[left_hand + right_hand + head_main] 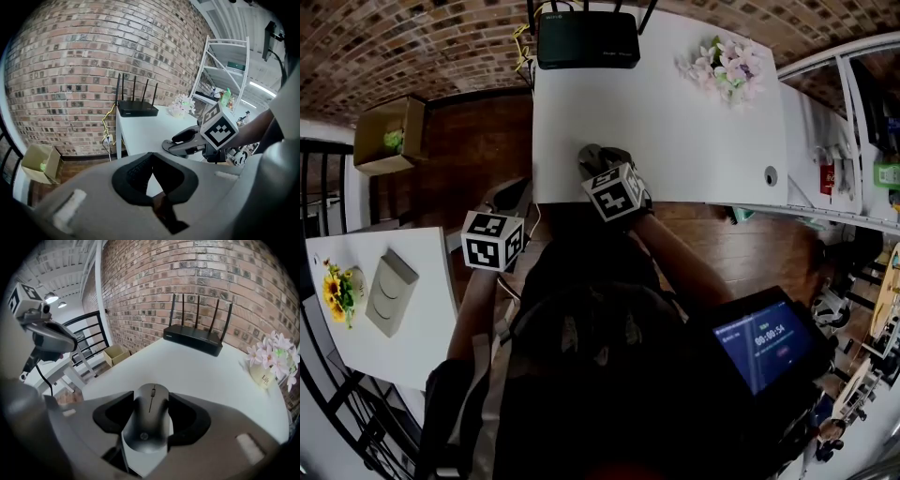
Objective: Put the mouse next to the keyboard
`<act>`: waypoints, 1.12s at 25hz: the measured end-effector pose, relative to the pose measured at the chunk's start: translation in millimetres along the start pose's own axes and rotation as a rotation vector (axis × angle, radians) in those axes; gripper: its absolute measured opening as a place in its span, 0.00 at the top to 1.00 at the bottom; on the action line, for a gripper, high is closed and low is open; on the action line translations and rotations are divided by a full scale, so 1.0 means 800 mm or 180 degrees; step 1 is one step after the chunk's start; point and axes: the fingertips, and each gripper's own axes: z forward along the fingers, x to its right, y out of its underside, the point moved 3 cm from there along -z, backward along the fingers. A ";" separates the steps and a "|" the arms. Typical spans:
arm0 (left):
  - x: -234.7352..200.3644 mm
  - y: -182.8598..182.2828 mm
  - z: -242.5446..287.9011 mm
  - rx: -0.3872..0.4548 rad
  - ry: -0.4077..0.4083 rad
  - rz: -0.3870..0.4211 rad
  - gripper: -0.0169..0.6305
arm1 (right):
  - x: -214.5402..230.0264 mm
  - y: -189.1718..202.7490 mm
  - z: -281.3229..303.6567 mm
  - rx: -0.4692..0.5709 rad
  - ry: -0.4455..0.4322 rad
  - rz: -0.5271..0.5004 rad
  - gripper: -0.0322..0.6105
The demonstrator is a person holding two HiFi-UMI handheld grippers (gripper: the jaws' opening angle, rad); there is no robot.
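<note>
Holding the mouse (151, 416) in the right gripper (151, 398), squeezing it by its two long sides between the black fingers (190, 414), which are closed in just to the width of its body. Lining its long axis straight along the fingers, with the scroll-wheel end pointing away toward the router (192, 339) at the far side of the white bench (206, 373) and the logo end nearest the camera. Sitting at the near edge of the bench, with no telling from these views whether lifted clear of the surface or resting on it.

Finding no keyboard in any view. Seeing only the router and a small pot of pale flowers (274, 359) on the bench, so judging the target spot to lie out of sight. Needing, most likely, a carry to wherever the keyboard turns up, then a set-down just beside it. Needing no reach or turn toward the mouse first, the grip being made.

Hanging the left gripper (150, 155) just off the bench's near left corner, over the wooden floor (478, 141), with fingers closed together at the tips and gripping nothing. Leaving the move to the right hand, as the one on the mouse.

Noting farther left a small side table (431, 309) carrying yellow flowers (337, 291) and a grey box (391, 291), and a cardboard box (389, 131) on the floor.
</note>
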 end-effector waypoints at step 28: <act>0.080 -0.020 0.041 -0.0054 0.0022 0.0095 0.97 | 0.089 0.062 -0.041 -0.0273 0.0200 -0.0018 0.59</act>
